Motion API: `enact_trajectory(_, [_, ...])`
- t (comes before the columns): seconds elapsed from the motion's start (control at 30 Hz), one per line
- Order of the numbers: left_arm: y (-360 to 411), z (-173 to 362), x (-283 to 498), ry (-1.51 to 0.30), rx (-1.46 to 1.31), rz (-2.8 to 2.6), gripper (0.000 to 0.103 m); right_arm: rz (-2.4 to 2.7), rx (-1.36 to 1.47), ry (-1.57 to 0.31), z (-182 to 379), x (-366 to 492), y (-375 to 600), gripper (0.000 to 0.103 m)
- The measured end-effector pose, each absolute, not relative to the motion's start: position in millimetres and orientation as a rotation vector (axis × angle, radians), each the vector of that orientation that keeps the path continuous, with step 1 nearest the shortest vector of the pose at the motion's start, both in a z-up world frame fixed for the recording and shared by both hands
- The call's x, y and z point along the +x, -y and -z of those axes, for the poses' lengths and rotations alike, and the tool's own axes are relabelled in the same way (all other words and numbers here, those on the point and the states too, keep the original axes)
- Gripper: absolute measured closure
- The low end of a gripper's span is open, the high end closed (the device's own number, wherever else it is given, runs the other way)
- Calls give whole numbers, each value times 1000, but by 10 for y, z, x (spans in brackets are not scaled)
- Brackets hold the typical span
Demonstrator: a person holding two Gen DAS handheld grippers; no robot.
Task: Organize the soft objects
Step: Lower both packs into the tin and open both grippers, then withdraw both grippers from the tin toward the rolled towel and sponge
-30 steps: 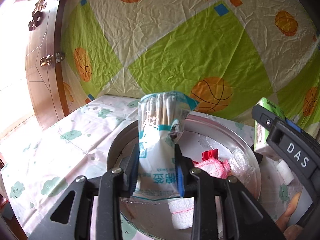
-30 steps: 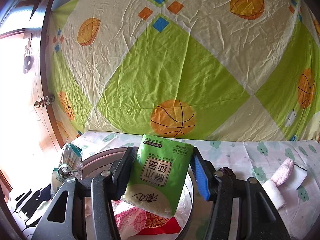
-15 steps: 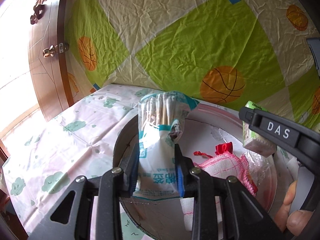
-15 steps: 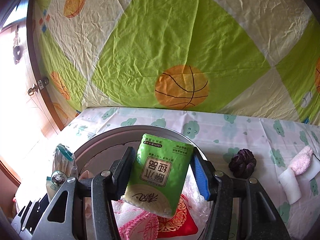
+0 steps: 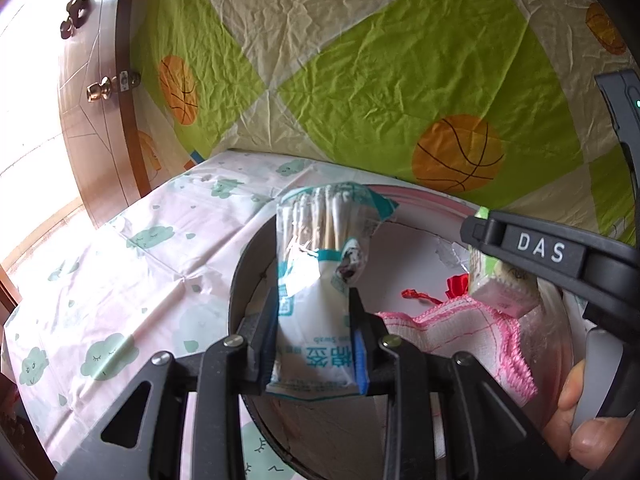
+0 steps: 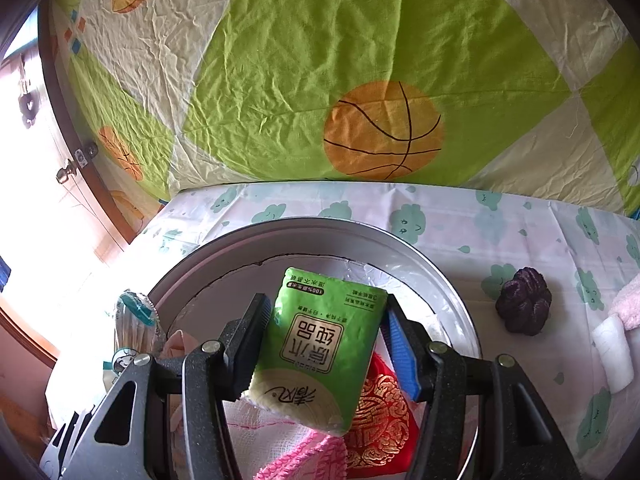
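Grippers both loaded. Left gripper (image 5: 314, 344) has its jaws drawn narrow and clamped on a cotton swab packet (image 5: 320, 288), pads pressing the packet's waist, swab tips standing upright above the fingers. Right gripper (image 6: 324, 344) has its jaws set wider and clamped on a green tissue pack (image 6: 320, 348), held by its side edges and tilted a little, its printed face toward the camera. Both packs hang over a round metal basin (image 6: 400, 246); in the left wrist view the right gripper's black body crosses the basin's right side with the green pack under it, and a person's fingers (image 5: 580, 420) show at the lower right corner. Inside the basin lie a pink-edged white cloth (image 5: 460, 334), a red pouch with gold pattern (image 6: 380, 412), and some clear plastic wrap (image 6: 376, 274) against the far wall. Basin sits on a table under a pale cloth printed with green clouds (image 6: 460, 224). Right of the basin on that cloth, well apart from it: a dark purple knotted piece (image 6: 524, 306), then a white roll (image 6: 614, 354) touching something pink and fluffy (image 6: 630, 300) at the frame edge. Backdrop is a wrinkled green-and-cream sheet with basketball prints (image 6: 384, 132); a wooden door with a brass knob (image 5: 102, 88) stands at left, strong light beside it.
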State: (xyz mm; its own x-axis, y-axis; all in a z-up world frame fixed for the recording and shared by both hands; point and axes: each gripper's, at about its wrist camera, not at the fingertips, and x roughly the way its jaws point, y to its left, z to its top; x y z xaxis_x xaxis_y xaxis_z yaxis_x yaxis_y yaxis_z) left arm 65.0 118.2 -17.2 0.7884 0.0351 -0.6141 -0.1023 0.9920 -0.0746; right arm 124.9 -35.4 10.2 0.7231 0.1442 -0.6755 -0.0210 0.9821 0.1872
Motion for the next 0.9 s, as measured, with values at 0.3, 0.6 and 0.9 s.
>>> enact_trajectory(0.3, [-1166, 233, 657, -674, -113, -88, 54, -203, 268, -712, -153, 1136, 444, 27])
enact_trajectory(0.6, [-1001, 0, 371, -488, -74, -139, 0, -123, 228, -327, -456, 388, 675, 18])
enact_trajectory(0.9, [-862, 41, 311, -501, -165, -74, 0, 153, 115, -84, -445, -181, 1049, 7])
